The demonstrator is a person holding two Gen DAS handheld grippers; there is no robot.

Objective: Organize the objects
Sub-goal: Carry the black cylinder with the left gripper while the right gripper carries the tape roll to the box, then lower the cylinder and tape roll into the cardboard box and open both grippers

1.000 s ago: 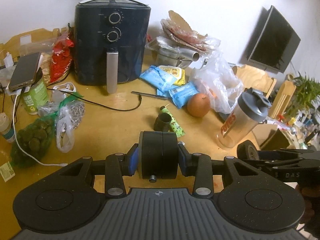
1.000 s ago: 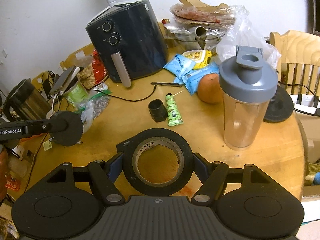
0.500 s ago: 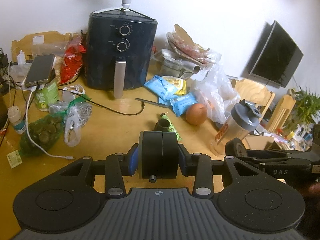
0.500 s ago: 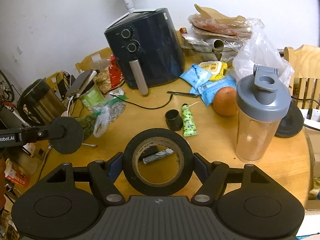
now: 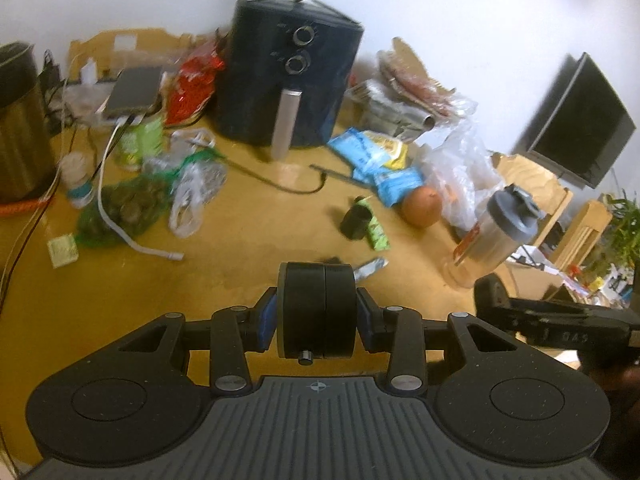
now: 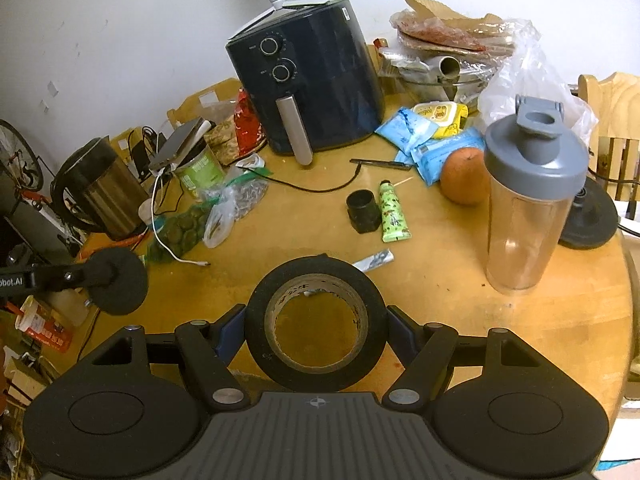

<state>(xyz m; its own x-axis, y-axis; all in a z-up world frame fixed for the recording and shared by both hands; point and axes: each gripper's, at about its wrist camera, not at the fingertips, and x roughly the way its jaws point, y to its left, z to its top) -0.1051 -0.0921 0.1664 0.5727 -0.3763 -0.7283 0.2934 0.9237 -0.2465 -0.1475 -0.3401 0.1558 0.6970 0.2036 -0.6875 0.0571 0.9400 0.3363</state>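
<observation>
My right gripper (image 6: pixel 316 324) is shut on a black tape roll (image 6: pixel 264 328), held above the near part of the wooden table (image 6: pixel 460 320). My left gripper (image 5: pixel 318 310) is shut with its two round pads pressed together and nothing between them. It also shows at the left of the right wrist view (image 6: pixel 116 280). On the table lie a green tube (image 6: pixel 394 216), a small black cup (image 6: pixel 363 211), a silver sachet (image 6: pixel 374 261) and an orange (image 6: pixel 464 176). A shaker bottle (image 6: pixel 532 196) stands at the right.
A dark air fryer (image 6: pixel 316 76) stands at the back, with blue packets (image 6: pixel 420 140), plastic bags (image 6: pixel 528 76) and foil to its right. A kettle (image 6: pixel 100 188), a green can with a phone (image 6: pixel 188 144), bags of nuts and cables crowd the left.
Both grippers have pulled back and risen, so more of the table shows. The right gripper still holds the tape roll. A silver sachet has come into view.
</observation>
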